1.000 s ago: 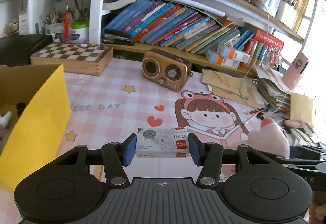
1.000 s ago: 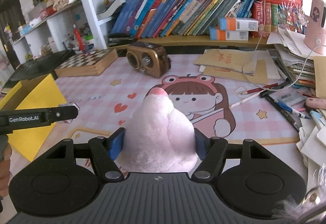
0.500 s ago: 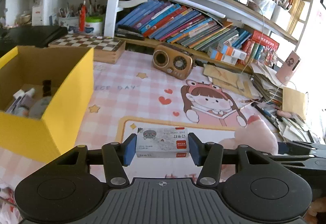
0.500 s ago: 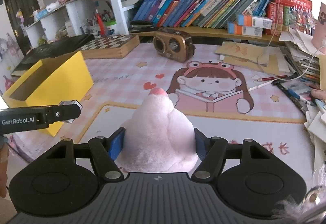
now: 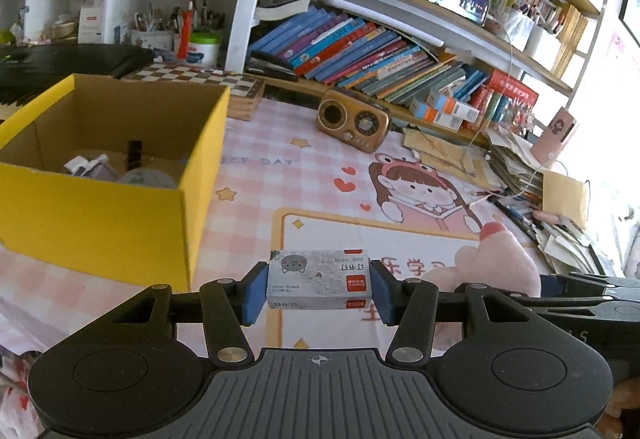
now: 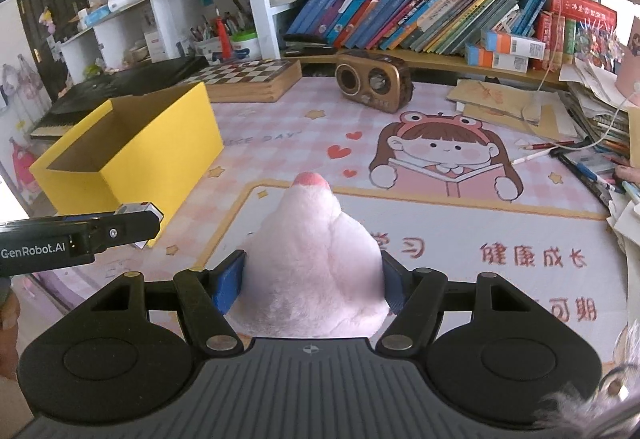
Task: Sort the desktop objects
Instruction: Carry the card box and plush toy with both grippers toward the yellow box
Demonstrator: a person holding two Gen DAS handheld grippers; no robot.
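Both claws have drawn back and up from the surface point(image 6: 460, 223) since a second ago, and the yellow box point(image 5: 108, 195) now shows its open inside. The left claw point(image 5: 319, 285) clamps a staple box point(image 5: 319, 278) above the mat, long axis crosswise between the pads. The right claw point(image 6: 312, 285) grips a pink plush point(image 6: 314, 263), tip pointing forward.

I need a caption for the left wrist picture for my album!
Left gripper holding a small staple box beside the open yellow box.
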